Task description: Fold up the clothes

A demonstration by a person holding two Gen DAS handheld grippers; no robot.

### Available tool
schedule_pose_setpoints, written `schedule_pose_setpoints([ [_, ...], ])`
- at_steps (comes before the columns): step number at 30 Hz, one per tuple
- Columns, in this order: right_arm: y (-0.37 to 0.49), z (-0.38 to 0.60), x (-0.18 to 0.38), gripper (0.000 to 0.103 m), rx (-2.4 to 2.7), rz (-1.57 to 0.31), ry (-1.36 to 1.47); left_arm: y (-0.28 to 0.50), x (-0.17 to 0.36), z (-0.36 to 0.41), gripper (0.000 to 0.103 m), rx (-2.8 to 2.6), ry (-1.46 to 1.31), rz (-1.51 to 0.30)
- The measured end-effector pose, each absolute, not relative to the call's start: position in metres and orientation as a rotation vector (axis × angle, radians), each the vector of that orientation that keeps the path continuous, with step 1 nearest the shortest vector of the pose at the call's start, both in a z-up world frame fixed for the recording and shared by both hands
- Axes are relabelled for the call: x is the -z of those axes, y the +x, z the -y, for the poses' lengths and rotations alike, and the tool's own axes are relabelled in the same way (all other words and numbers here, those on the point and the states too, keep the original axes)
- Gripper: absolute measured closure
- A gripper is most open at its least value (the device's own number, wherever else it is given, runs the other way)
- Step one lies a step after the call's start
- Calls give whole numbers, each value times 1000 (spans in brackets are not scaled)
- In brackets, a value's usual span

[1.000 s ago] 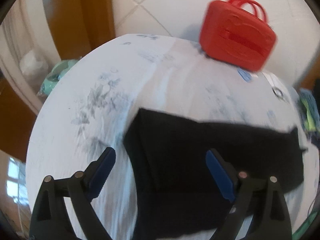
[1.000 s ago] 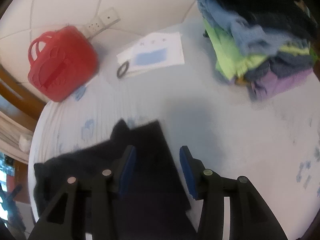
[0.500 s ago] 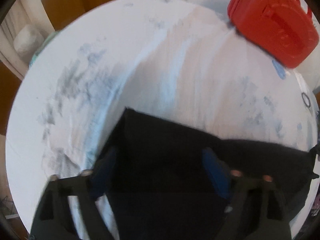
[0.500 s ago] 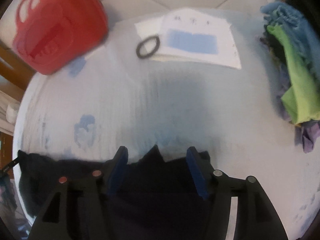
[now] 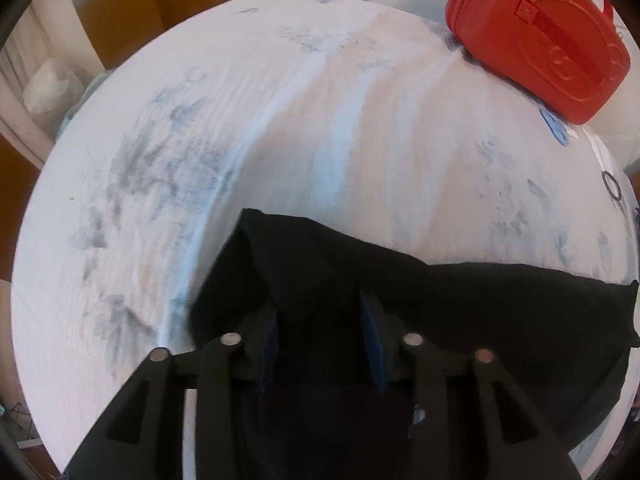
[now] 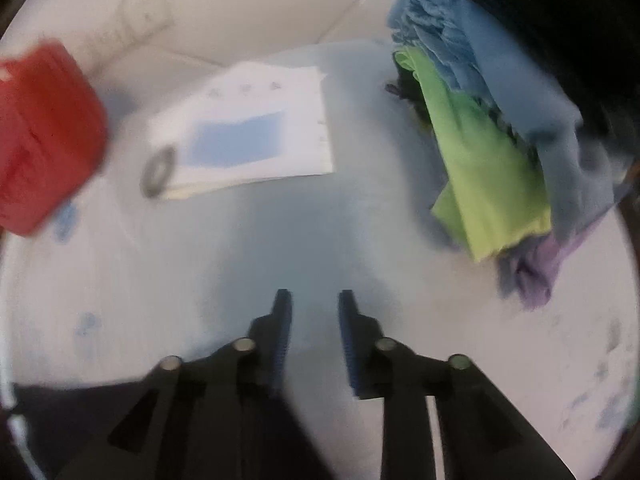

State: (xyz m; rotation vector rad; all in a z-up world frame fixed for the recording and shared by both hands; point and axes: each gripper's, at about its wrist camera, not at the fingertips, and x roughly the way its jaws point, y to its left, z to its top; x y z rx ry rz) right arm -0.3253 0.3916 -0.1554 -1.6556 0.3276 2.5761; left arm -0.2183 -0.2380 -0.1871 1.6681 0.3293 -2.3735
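Observation:
A black garment lies folded on the white, blue-patterned table. My left gripper sits low over the garment's left part, its jaws narrowed with black cloth between the blue pads. In the right wrist view my right gripper hovers over the bare table with a small gap between its pads and nothing in that gap. A strip of the black garment shows at the lower left, behind the fingers. The view is blurred.
A red handbag stands at the table's far edge, also in the right wrist view. A white paper sheet and a dark ring lie ahead of the right gripper. A pile of blue, green and purple clothes lies at the right.
Both grippers' jaws have narrowed. The left gripper moved down onto the garment and closed on it. The right gripper moved forward off the garment, over bare table.

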Motion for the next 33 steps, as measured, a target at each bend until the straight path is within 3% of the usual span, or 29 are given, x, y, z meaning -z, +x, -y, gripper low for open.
schedule_pose_setpoints([
  [5, -280, -383, 149, 62, -2608, -363, -1797, -188, 151, 243, 20, 2444, 1585, -409],
  [8, -259, -380, 154, 53, -2561, -386, -1857, -177, 148, 242, 20, 2443, 1624, -454],
  [10, -246, -377, 157, 32, -2548, -421, -1888, -172, 154, 238, 20, 2423, 1653, -463],
  [12, -238, -374, 162, 26, -2545, -449, -1907, -169, 163, 234, 20, 2400, 1672, -468],
  [17, -239, -363, 172, 29, -2562, -524, -1943, -158, 186, 222, 21, 2323, 1731, -429],
  [19, -239, -353, 176, 69, -2584, -477, -2002, -150, 195, 217, 23, 2288, 1765, -385],
  [20, -238, -351, 177, 75, -2567, -376, -2008, -146, 200, 215, 23, 2270, 1780, -370],
  [22, -237, -351, 181, 76, -2504, -176, -1994, -138, 207, 217, 23, 2255, 1779, -371],
  [25, -230, -368, 181, 76, -2431, -121, -1938, -127, 201, 219, 23, 2280, 1737, -379],
  [33, -171, -397, 156, 55, -2539, -505, -1818, -83, 152, 215, 18, 2431, 1530, -357],
])
